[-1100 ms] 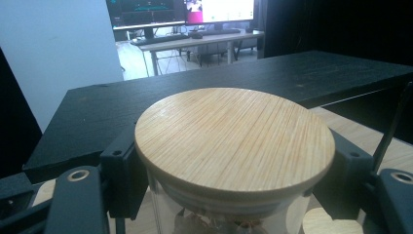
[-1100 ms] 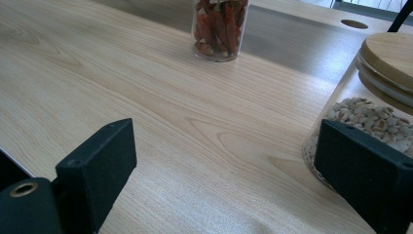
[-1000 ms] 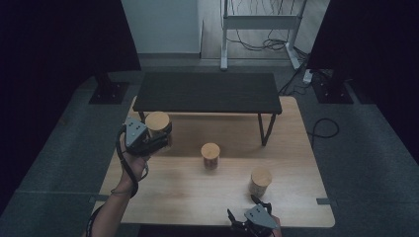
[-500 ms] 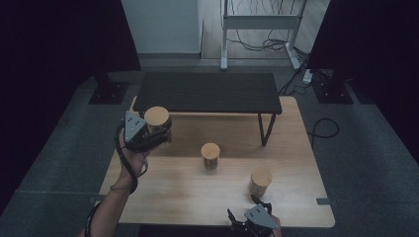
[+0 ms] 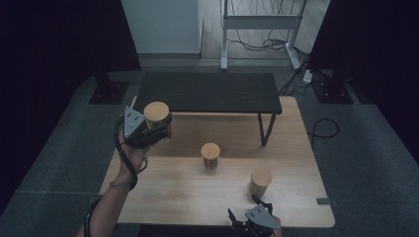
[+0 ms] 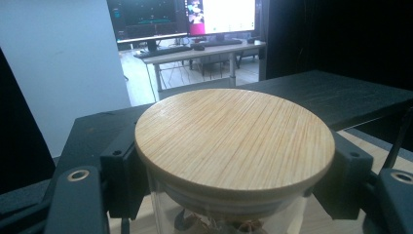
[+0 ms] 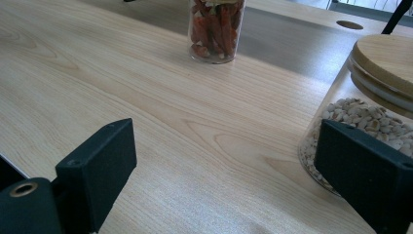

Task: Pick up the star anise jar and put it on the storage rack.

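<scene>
Left gripper view: my left gripper point(image 6: 234, 195) pinches the wood-lidded jar point(image 6: 234, 141) just under its lid, jar upright, above the table's point(image 5: 173, 182) far-left corner beside the black bench point(image 5: 207, 91); bare tabletop lies nearer me

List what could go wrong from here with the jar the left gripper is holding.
1. The left gripper clamps the glass jar just under its wooden lid; smooth glass might slip through the fingers if tilted.
2. The black bench stands right behind the jar, so a careless swing could knock glass against its edge.
3. The lid looks merely seated; tipping may loosen it and spill the contents.
</scene>
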{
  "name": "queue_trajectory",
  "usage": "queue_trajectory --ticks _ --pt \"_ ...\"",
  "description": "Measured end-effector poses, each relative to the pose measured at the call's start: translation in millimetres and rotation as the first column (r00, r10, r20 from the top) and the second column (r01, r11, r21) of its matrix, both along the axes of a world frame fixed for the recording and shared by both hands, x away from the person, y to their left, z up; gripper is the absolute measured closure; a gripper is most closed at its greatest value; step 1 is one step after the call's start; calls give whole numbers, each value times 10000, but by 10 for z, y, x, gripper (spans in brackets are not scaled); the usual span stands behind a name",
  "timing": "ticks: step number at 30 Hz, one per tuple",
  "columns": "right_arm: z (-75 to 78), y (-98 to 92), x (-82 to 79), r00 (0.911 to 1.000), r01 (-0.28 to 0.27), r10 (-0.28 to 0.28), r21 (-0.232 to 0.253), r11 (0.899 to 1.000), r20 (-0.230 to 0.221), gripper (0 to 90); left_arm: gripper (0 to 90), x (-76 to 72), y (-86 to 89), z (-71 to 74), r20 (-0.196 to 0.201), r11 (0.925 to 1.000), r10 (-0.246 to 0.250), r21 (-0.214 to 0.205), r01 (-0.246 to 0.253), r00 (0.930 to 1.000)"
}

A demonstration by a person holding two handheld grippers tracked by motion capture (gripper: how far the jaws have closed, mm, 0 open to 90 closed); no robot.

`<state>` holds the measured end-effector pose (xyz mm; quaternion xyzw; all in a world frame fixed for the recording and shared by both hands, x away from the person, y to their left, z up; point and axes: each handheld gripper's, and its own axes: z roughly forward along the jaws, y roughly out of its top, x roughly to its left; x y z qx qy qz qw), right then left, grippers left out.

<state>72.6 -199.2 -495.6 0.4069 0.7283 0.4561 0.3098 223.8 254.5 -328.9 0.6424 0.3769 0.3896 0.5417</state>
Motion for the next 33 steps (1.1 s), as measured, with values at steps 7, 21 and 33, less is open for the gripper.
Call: queue_trajectory --ticks 7,21,33 --pt "0 -2 0 10000 9 -9 49 10000 -7 78 261 25 -7 50 95 10000 -1 -30 2 10000" --pt "-4 -15 8 10000 77 -77 97 9999 -59 78 261 118 -84 107 266 10000 -30 -14 31 9996" --pt "-2 -23 4 9999 87 -86 142 9999 -61 78 261 202 -133 147 369 10000 16 56 -18 9993"
